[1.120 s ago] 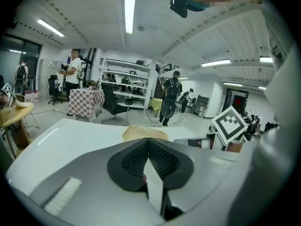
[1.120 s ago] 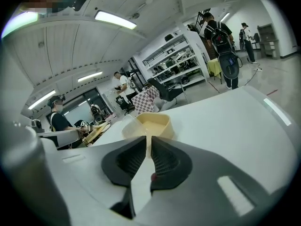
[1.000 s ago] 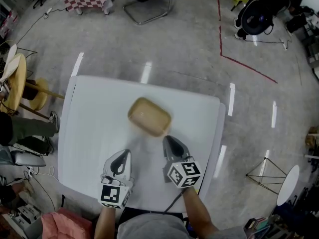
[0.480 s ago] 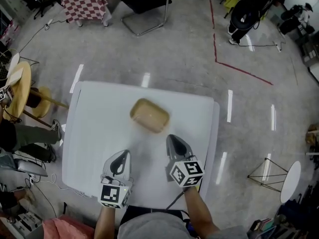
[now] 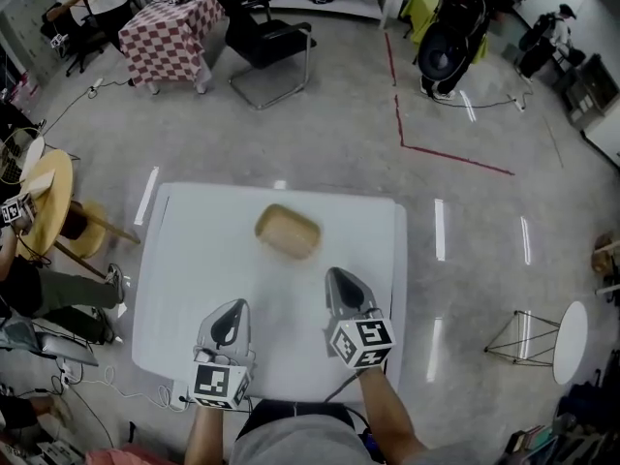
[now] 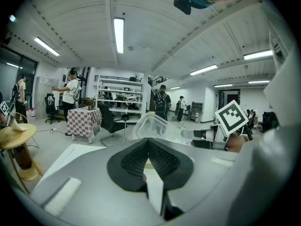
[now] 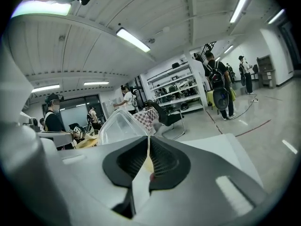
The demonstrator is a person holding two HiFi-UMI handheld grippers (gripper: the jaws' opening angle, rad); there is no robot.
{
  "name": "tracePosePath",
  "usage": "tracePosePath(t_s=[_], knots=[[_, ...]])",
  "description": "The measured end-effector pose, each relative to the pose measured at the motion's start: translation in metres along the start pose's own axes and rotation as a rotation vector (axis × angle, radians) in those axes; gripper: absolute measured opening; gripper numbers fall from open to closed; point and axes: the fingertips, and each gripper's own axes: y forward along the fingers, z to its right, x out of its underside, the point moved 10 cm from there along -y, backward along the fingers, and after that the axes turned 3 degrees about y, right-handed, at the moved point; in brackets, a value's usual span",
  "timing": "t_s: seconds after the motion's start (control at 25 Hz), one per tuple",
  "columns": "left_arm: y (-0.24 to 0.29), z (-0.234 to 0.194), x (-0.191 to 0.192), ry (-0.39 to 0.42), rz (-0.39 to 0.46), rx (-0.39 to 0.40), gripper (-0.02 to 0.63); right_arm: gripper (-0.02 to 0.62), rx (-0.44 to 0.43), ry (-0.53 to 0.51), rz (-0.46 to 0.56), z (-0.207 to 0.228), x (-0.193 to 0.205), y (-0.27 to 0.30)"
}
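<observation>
A tan oblong container (image 5: pixel 288 232) with a clear lid sits on the white table (image 5: pixel 194 260), toward its far middle. My left gripper (image 5: pixel 232 312) hovers over the table's near edge, shut with nothing between its pads. My right gripper (image 5: pixel 339 279) is a little farther forward, also shut and empty, just short of the container's right end. In the left gripper view the shut left gripper (image 6: pixel 148 142) points at the container (image 6: pixel 151 126), with the right gripper's marker cube (image 6: pixel 231 119) to the side. In the right gripper view the shut right gripper (image 7: pixel 148 141) has the container (image 7: pixel 117 124) just beyond it.
A checkered table (image 5: pixel 170 35) and a black chair (image 5: pixel 266 39) stand beyond the white table. A round wooden table (image 5: pixel 39 187) and a seated person are at the left. Red tape (image 5: pixel 446 153) marks the floor at the right, near a white stool (image 5: pixel 579 329).
The head view has pulled back and up, so the table looks smaller. Both gripper views now look more level across the room. The container has not moved and both grippers stay shut.
</observation>
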Motion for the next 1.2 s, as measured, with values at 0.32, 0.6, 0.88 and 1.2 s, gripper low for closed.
tracePosePath(t_s=[0.32,0.6,0.88,1.2], knots=[[-0.053,0.020,-0.012,0.035,0.064,0.030,0.012,0.017,0.067,-0.095,0.103,-0.026,-0.017,-0.078],[-0.088,0.051,-0.021,0.051,0.114,0.085,0.011,0.017,0.143,-0.152,0.169,-0.039,-0.019,-0.153],[-0.110,0.066,-0.022,0.063,0.136,0.135,0.012,0.017,0.212,-0.190,0.196,-0.053,-0.002,-0.198],[-0.129,0.082,-0.019,0.077,0.136,0.171,0.012,0.017,0.276,-0.239,0.206,-0.063,0.018,-0.236]])
